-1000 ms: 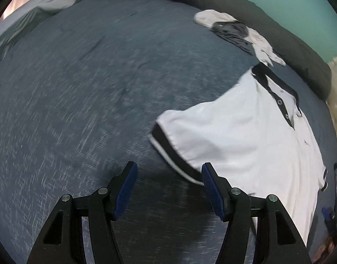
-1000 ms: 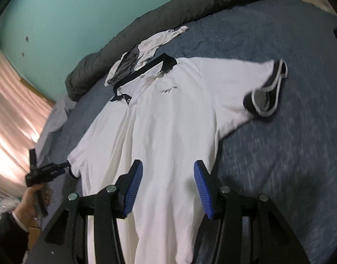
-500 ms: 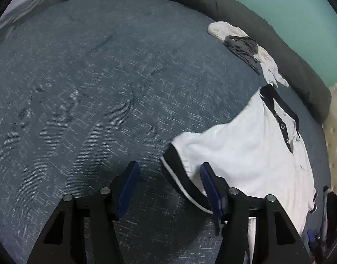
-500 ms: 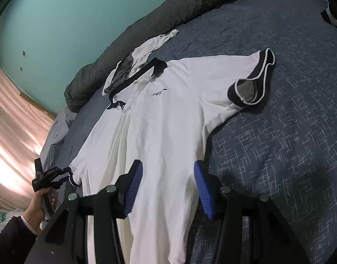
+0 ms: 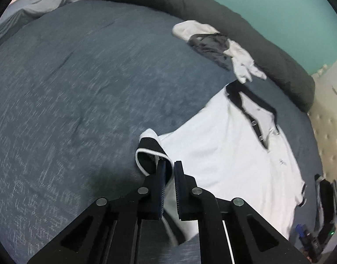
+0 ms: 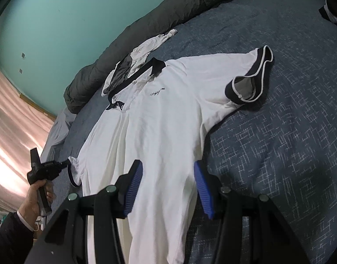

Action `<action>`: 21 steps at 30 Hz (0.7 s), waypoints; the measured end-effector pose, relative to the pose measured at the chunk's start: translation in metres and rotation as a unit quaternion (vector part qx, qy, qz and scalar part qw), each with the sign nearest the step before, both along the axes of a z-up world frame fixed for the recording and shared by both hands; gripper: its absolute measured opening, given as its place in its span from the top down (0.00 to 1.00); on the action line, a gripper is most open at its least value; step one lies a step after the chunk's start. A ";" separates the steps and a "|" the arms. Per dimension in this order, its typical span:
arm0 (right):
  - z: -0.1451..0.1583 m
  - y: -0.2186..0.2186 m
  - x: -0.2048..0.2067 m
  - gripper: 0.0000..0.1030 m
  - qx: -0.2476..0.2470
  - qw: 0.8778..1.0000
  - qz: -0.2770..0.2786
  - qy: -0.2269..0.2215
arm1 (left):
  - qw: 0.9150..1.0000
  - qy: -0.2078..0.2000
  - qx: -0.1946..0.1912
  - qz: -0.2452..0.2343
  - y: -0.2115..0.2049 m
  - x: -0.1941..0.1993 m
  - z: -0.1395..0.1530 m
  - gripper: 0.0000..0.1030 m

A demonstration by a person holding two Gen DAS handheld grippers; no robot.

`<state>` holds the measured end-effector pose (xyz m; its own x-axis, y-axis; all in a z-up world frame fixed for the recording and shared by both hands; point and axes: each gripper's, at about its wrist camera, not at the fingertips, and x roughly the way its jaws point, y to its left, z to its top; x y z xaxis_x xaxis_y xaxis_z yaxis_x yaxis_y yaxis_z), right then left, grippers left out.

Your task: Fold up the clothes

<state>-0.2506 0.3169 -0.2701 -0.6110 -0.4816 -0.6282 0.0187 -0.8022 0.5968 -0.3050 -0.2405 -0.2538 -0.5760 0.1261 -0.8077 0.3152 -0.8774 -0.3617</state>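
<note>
White polo shirt: left fingers pinch its sleeve cuff; right fingers spread wide above it.

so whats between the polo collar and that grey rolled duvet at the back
A small crumpled pile of white and grey clothes lies between the polo shirt collar and the rolled duvet; clearest in the left wrist view.

White polo shirt flat on blue bedspread, right tool agape above hem.

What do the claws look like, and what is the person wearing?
Both claws are black frames with round silver bolts. The left claw has dark navy ribbed pads; the right claw has bright blue ones. The person's hand comes out of a dark sleeve with a white cuff.
</note>
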 end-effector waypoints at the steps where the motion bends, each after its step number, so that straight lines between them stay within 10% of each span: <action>1: -0.001 0.000 0.000 0.52 -0.001 1.000 0.000 -0.002 | 1.000 0.004 0.002 -0.003 0.004 -0.004 0.004 0.92; 12: -0.002 0.000 0.000 0.52 -0.004 1.000 0.001 -0.004 | 0.999 0.010 0.008 -0.043 0.035 -0.035 0.018 0.92; 21: 0.001 0.003 0.000 0.52 -0.007 1.000 -0.004 0.001 | 1.000 0.004 -0.011 0.027 -0.020 0.019 0.012 0.92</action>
